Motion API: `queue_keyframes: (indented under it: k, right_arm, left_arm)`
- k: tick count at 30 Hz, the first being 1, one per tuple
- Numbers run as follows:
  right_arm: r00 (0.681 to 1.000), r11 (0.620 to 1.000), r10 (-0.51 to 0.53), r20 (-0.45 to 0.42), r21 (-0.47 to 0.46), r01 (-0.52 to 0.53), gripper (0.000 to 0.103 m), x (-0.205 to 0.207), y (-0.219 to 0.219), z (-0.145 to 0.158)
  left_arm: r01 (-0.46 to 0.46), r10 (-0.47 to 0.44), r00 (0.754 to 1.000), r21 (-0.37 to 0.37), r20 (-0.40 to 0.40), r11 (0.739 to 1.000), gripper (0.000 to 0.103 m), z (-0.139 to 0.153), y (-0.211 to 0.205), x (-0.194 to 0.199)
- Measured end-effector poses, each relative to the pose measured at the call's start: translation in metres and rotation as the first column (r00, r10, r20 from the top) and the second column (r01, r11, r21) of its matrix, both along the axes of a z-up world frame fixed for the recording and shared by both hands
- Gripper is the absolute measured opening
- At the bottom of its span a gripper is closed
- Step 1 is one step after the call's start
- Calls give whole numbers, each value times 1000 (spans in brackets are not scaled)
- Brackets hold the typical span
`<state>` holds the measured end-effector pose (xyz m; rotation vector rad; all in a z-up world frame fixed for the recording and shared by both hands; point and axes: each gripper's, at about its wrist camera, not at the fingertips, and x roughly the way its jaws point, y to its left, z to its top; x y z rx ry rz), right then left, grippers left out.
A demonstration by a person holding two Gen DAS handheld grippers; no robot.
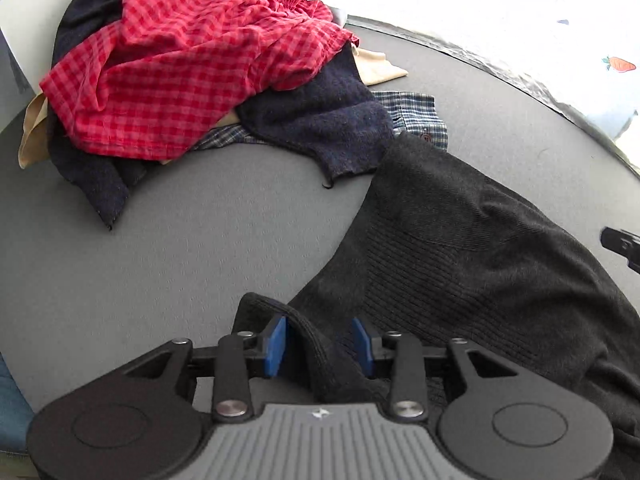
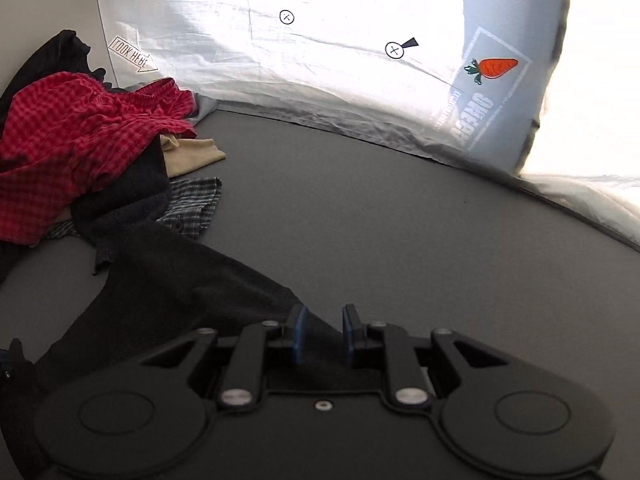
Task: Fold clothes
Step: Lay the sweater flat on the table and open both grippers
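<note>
A dark grey ribbed garment (image 1: 460, 248) lies spread on the grey table (image 1: 180, 240). My left gripper (image 1: 320, 346) is open, its blue pads (image 1: 277, 346) standing either side of a raised fold at the garment's near edge. In the right wrist view the same garment (image 2: 168, 292) runs from the pile toward my right gripper (image 2: 323, 332), which is open with the garment's edge lying between its blue pads (image 2: 298, 332). The right gripper's tip also shows at the right edge of the left wrist view (image 1: 622, 242).
A heap of clothes sits at the far left: red checked shorts (image 1: 180, 60), a navy knit (image 1: 320, 120), a beige piece (image 1: 380, 68), a blue plaid piece (image 1: 420, 114). A white printed sheet (image 2: 360, 60) hangs behind the table's far edge.
</note>
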<state>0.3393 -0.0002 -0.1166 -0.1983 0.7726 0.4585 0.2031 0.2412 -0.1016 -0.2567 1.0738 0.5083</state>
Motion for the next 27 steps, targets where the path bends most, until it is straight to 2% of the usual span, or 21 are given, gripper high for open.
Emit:
queue_keyframes:
  k: [4,9,12,16,20,23,27]
  right_arm:
    - [991,991,-135,-11,1,135,22,-17,-68,0]
    - [967,967,-252,-38,8,253,25,-54,-147,-2]
    - [945,947,-322,-48,-4,322,31,-80,-191,-8]
    - [915,916,-400,-54,-34,399,38,-109,-247,-15]
    - [884,883,-467,-30,-67,464,41,-133,-301,-19]
    - [869,865,-495,-11,-97,492,42,-143,-335,-23]
    - [868,855,-496,8,-172,490,43,-150,-365,-33]
  left_arm:
    - [39,-41,999,61,32,997,57,13,-27,7]
    - [124,-127,991,58,39,991,67,16,-74,9]
    - [208,-209,978,34,17,977,74,4,-117,8]
    - [289,-290,957,-13,-24,957,75,-20,-174,4]
    - [364,-363,929,5,-78,931,79,-47,-223,1]
    - [340,-338,938,13,-82,940,84,-59,-238,-4]
    - [271,-268,960,29,-74,962,97,-64,-241,-4]
